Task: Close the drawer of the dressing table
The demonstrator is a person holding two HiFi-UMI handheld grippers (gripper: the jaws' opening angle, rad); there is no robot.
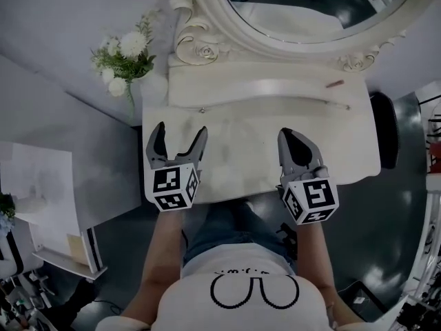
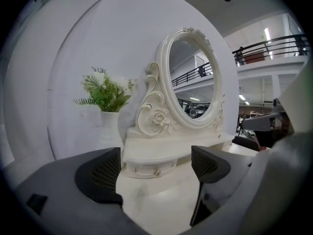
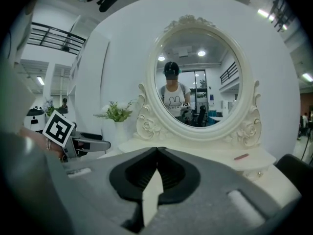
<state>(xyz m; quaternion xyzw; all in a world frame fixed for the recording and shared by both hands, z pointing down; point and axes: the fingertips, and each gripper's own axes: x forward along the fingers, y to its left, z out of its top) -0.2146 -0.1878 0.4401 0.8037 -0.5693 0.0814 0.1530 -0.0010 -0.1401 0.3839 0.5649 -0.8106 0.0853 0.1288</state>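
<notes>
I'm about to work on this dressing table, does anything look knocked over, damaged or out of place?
Nothing stands out. The vase of flowers stands upright left of the table, the mirror looks intact, and a reddish stick lies on the shelf, far right.

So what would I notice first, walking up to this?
Probably the oval mirror in its carved white frame, standing at the back of the dressing table, with a vase of white flowers off its left corner. Next, the two hand-held tools over the tabletop, each with a black-and-white patterned cube: the left gripper gaping open, the right gripper pinched shut.
</notes>
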